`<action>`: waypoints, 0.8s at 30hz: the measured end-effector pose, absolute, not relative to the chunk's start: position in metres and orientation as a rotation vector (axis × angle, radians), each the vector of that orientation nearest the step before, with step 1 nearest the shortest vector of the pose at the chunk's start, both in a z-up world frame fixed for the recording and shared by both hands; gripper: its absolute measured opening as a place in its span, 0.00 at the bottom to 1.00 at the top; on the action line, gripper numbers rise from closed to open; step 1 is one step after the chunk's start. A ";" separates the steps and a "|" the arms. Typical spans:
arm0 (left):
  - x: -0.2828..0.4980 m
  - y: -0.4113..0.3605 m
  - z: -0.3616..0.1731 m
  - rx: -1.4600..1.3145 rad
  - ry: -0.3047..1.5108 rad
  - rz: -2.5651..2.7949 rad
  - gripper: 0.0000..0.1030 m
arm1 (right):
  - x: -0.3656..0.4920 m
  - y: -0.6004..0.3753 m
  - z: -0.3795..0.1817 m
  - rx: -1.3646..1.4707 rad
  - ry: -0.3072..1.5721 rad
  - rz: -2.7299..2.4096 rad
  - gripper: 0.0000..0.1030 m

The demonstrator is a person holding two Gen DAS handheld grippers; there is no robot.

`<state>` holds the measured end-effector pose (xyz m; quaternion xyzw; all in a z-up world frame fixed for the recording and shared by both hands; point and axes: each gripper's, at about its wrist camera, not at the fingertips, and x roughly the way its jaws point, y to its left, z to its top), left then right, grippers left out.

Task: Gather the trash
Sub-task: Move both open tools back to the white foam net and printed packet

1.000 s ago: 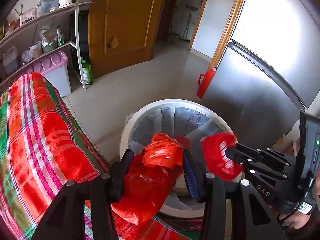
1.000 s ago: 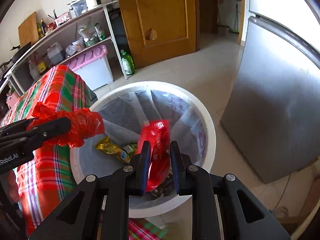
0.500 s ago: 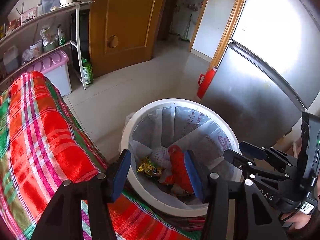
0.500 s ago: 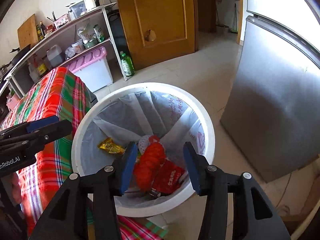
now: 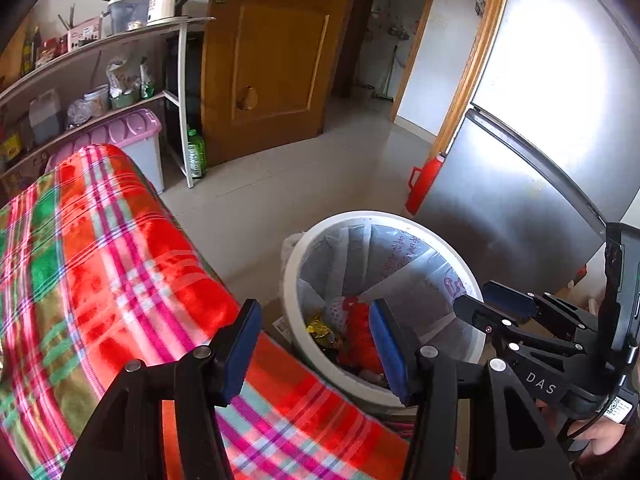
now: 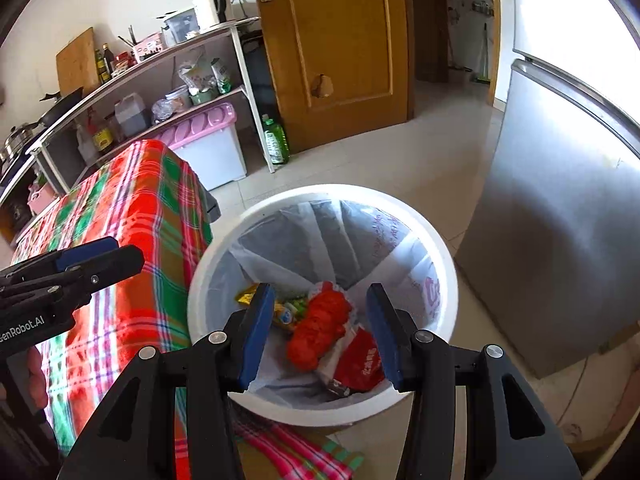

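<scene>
A white round bin with a clear liner stands on the floor beside the table. Inside lie a crumpled red bag, a red wrapper and a yellow wrapper. My right gripper hangs open above the bin with nothing between its blue pads. My left gripper is open too and empty, over the table edge by the bin. The red bag shows in the left wrist view. Each gripper appears in the other's view: the right gripper, the left gripper.
A table under a red, green and pink plaid cloth fills the left. A steel fridge stands right of the bin, with a red container by its corner. Shelves, a pink-lidded box, a green bottle and a wooden door lie beyond.
Both grippers opened and let go: the red bag and the red wrapper fell into the bin. Both grippers then drew back and rose a little; the left now sits over the table edge.
</scene>
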<state>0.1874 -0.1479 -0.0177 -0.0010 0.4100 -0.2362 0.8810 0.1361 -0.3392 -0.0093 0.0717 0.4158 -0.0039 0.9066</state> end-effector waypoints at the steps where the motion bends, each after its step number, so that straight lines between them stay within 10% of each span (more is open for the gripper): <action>1: 0.187 -0.142 -0.016 -0.006 0.852 -0.481 0.54 | 0.136 -0.336 -0.008 0.148 0.855 -0.001 0.48; 24: 0.146 0.008 0.014 -0.064 0.753 -0.195 0.56 | 0.149 -0.217 0.019 0.073 0.780 0.227 0.49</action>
